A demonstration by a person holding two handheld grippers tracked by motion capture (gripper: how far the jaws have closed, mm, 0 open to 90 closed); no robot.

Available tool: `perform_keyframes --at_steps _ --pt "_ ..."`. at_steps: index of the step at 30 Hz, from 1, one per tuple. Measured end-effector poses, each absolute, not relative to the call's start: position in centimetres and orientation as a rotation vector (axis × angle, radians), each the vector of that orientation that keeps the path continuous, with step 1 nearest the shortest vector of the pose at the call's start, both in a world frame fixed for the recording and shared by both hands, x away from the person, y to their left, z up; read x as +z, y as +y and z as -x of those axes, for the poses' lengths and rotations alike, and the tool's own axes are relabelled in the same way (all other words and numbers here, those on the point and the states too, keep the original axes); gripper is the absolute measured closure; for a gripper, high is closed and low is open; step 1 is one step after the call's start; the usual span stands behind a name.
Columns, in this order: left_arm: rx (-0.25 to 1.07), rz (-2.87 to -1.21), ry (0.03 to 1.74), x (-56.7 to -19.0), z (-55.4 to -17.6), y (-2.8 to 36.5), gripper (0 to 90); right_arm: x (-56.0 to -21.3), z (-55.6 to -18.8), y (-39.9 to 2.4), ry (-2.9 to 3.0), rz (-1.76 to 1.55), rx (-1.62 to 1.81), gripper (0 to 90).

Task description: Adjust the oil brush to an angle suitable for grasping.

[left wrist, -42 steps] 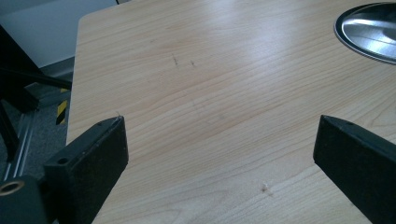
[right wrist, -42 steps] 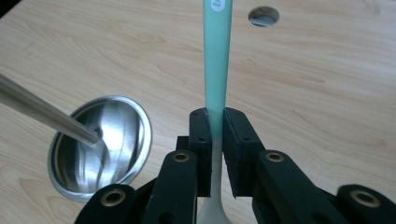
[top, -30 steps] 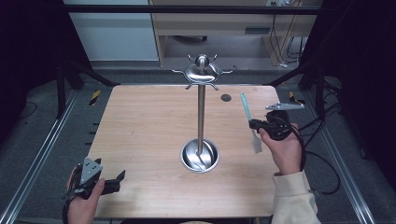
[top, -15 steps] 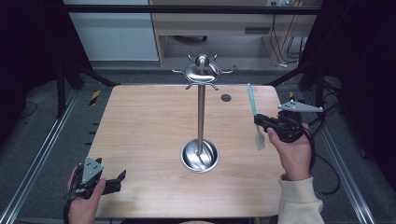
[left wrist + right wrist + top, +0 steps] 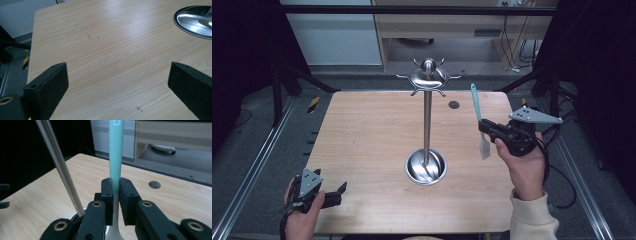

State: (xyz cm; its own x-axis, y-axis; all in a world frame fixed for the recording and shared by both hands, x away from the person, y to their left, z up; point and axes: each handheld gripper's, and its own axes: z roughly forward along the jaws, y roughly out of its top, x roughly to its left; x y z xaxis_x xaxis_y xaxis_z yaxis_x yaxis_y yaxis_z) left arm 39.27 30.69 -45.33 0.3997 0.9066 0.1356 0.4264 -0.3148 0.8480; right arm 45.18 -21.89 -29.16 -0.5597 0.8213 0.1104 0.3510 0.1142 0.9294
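Wooden counter (image 5: 372,135) in a dim room, with grey floor and some pale cabinets past its far edge. Smack in the middle stands a steel utensil stand (image 5: 427,120): round dished base, thin upright pole, and a ring of little hooks at the top, all bare.

Right tool (image 5: 486,127) is up off the counter near the right edge, held in a hand with a cream sleeve. Its jaws are clamped on a spatula (image 5: 478,117) with a mint-green handle and a whitish blade. The grip sits roughly where handle meets blade, so the green end points up and toward the far edge while the blade hangs below the jaws. In the right gripper view the handle (image 5: 116,152) rises straight up between the two pads, with the stand's pole (image 5: 60,165) slanting just off to the side, not touching it.

Left tool (image 5: 337,195) is parked low at the near left corner, jaws spread wide with only bare wood between them (image 5: 117,75). The stand's base peeks in at the corner of its view (image 5: 195,21).

There's also a small dark hole (image 5: 454,104) in the counter near the far edge.
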Motion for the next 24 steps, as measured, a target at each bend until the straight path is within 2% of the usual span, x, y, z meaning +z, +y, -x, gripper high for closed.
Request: perform_keyframes --at_steps 24 --pt "0.810 -1.923 1.120 -45.3 -39.5 30.3 2.6 -27.2 -42.3 -21.2 1.894 -1.034 1.499 82.1"
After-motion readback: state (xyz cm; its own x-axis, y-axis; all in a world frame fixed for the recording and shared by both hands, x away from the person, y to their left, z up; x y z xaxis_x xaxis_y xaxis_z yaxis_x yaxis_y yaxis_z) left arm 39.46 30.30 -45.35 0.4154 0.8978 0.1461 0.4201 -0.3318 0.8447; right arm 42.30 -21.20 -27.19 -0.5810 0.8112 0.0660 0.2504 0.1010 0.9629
